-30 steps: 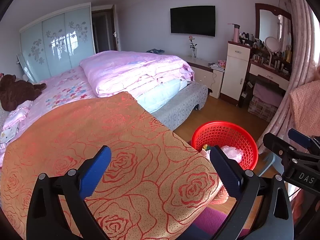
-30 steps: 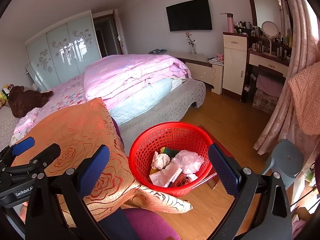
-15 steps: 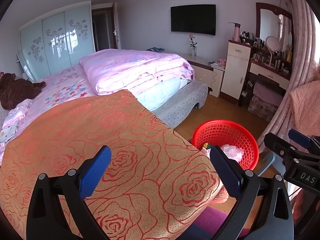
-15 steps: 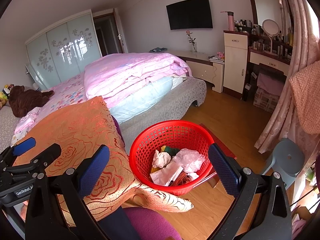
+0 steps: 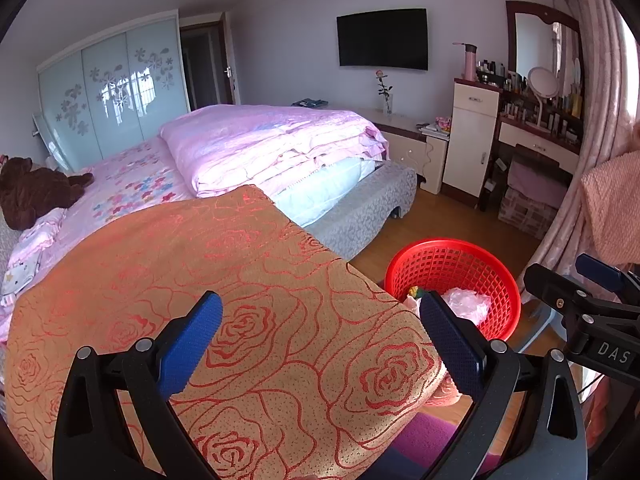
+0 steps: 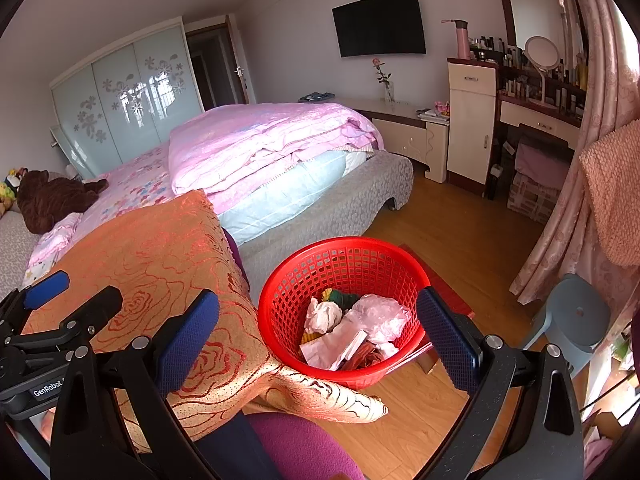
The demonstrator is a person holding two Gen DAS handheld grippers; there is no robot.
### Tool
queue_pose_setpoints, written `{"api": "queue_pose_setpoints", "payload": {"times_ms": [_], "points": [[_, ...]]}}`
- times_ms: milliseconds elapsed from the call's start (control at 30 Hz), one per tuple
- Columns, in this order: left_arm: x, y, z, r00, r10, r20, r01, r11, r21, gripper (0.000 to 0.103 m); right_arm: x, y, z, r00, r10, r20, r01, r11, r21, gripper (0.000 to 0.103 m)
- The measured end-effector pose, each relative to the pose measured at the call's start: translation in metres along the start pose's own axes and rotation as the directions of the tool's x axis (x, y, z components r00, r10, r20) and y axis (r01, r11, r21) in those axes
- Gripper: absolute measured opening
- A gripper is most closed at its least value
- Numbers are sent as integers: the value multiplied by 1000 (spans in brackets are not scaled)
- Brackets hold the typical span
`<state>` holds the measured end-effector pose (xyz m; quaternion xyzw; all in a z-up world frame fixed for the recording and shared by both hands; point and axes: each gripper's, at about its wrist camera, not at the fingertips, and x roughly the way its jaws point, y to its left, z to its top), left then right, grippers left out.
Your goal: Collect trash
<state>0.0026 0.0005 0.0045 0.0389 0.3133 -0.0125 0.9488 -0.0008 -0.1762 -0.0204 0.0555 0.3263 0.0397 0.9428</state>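
A bedroom, mid-cleanup: the left gripper (image 5: 320, 344) hangs over a gold cloth (image 5: 248, 300) patterned with red roses, its jaws spread wide and holding nothing, while the right gripper (image 6: 316, 340) hangs above a red basket (image 6: 280, 316), its jaws likewise spread and empty. The trash (image 6: 348, 332) already lies inside the basket: crumpled white paper, a pink plastic bag, a folded sheet and some green and yellow scraps heaped at the bottom. The basket stands on the wood floor (image 6: 460, 232) just beside the draped cloth, with a corner of the cloth trailing under its near rim. No loose litter shows on the cloth, the bed (image 5: 256, 148) or the floor in either view, so the collecting looks largely done, or the next piece lies out of sight. The risks from here appear modest. A low sweep by the right gripper could clip the light basket's rim and tip it, spilling the heap. The trailing cloth corner could drag the basket if the cloth is pulled or caught by the left jaws. The pink bag, sitting high and loose, could cling to a jaw and lift out if either gripper dips into the basket.
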Motion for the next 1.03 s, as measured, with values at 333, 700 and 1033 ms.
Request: {"api": "queue_pose_setpoints", "payload": {"times_ms": [333,700,1033], "points": [[0,-3,1,1000,-2,3,2,1000,13,95,1,0,-1,1000,2,-5,-2,1000,5,96],[-2,8,1,1000,-24,15,24,999,-26,95,1,3,-11,1000,-8,-15,8,1000,6,96],[-26,88,-13,993,114,-2,-113,979,-167,95,14,68,-35,995,62,-74,-70,992,-104,96]]}}
